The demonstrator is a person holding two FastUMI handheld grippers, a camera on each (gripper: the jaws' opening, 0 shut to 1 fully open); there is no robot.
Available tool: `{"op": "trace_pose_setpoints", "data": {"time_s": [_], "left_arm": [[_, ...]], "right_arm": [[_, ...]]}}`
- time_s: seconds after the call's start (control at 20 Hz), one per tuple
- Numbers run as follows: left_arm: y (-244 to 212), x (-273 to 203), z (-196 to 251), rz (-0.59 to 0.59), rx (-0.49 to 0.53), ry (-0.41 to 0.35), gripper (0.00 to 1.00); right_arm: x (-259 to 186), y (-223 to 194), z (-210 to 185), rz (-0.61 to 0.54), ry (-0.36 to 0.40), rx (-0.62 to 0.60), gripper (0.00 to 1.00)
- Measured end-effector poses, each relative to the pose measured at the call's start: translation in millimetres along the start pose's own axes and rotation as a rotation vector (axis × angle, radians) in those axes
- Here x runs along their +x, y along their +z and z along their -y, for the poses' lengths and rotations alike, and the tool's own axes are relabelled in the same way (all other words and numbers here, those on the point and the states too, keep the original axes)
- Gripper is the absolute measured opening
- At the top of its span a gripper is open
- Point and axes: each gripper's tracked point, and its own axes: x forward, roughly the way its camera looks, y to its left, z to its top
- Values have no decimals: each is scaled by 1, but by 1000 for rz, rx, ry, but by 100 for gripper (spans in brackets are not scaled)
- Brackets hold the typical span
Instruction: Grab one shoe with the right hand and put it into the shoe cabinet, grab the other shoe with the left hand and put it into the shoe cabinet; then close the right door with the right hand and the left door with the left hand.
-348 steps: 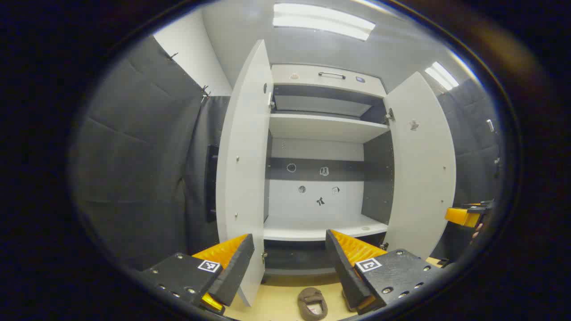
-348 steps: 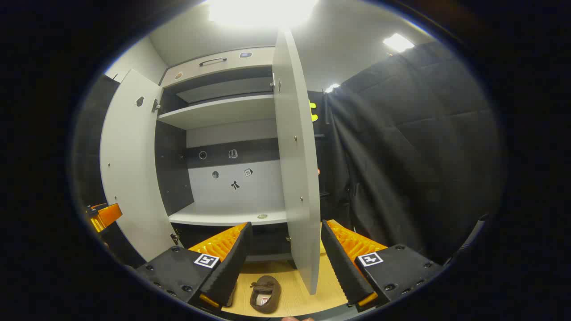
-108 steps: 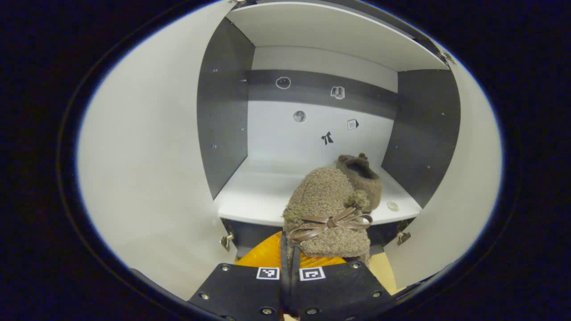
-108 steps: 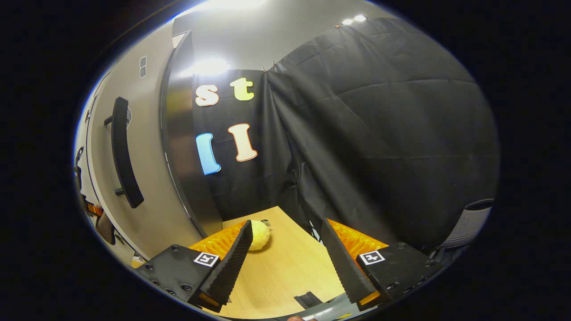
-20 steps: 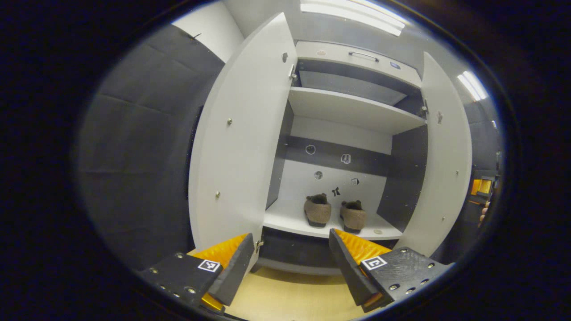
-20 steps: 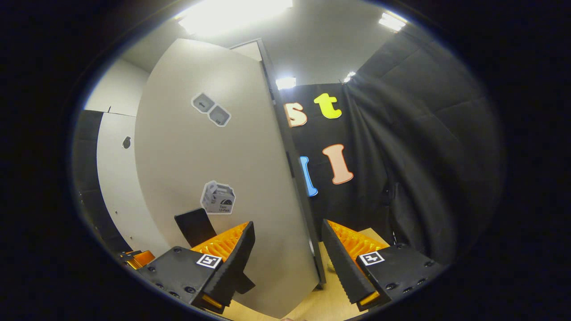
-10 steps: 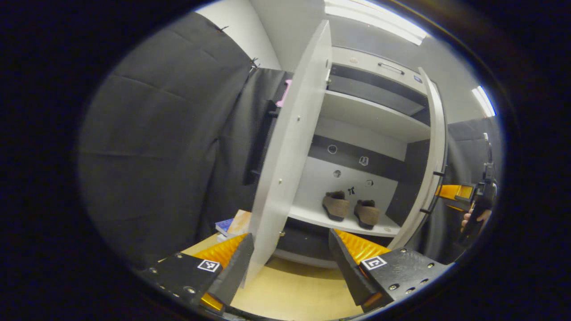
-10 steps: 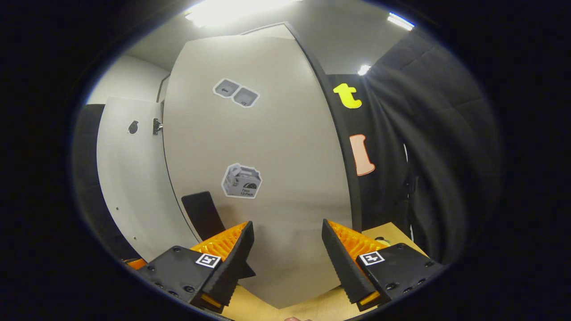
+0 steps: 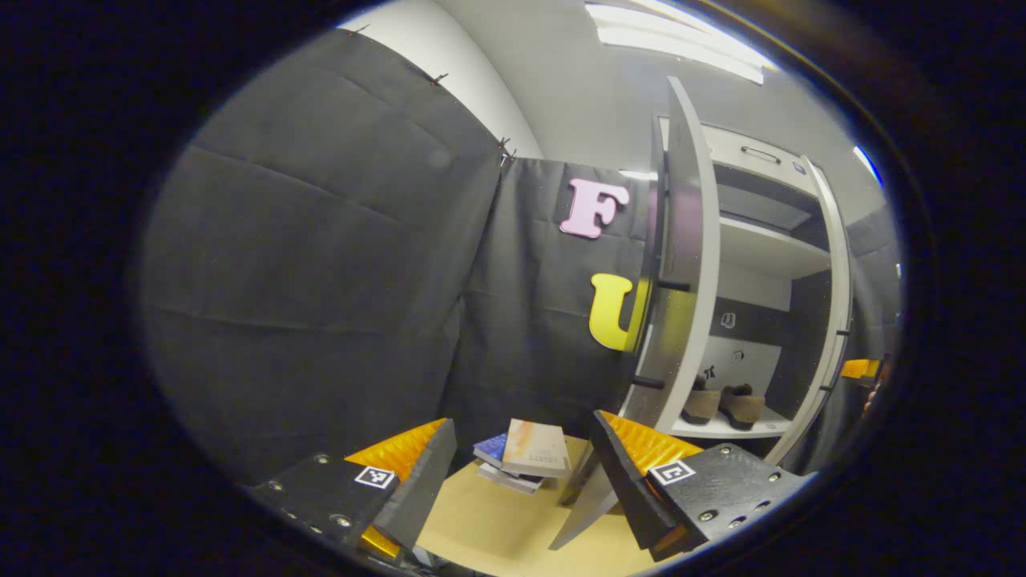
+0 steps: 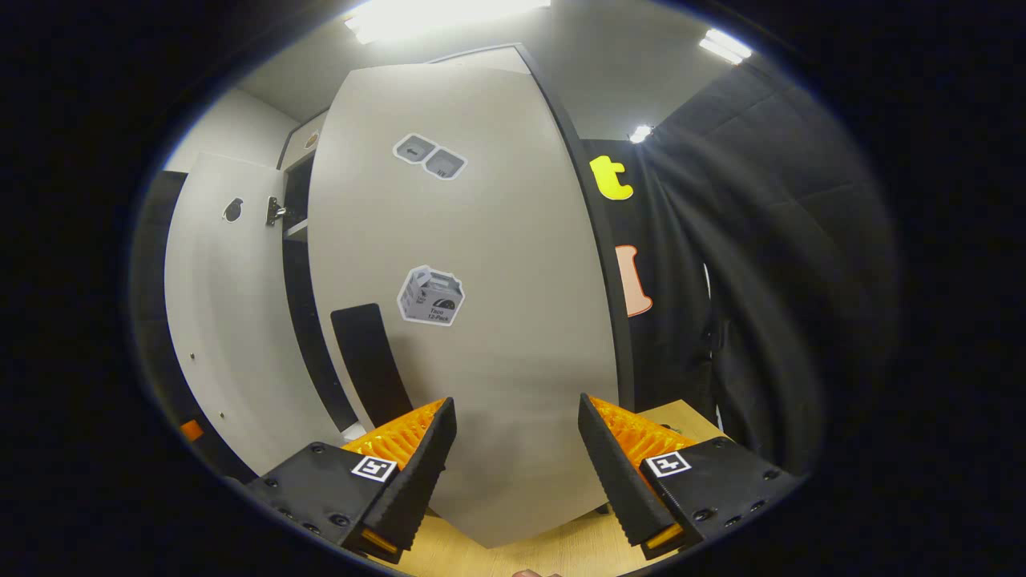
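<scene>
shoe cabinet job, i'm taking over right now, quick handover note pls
Left gripper: open, holds nothing, pointing past the left door toward the booth wall.
Right gripper: open, holds nothing, facing the outside of the right door.
Shoes: both side by side on the cabinet's lower shelf.
Done: both shoes stowed.
Left: both doors stand ajar; close the right with the right gripper, then the left with the left.

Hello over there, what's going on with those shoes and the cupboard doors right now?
Both hand-held grippers open, left, right. Both shoes on the cabinet shelf. Right door partly swung in; left door open. Books on the floor beside it.
</scene>
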Motion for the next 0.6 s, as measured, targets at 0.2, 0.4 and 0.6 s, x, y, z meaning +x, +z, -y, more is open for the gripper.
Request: {"op": "trace_pose_setpoints", "data": {"time_s": [0.2,0.4,0.6], "left_arm": [[18,35,0,13,15,-79,98],[42,78,13,44,62,-177,100],[56,114,28,63,21,-271,98]], "right_arm": [[-3,-16,-10,-25,1,-11,96],[-12,-27,-13,-15,-24,-23,97],[-27,-38,-11,-17,-45,-8,96]]}}
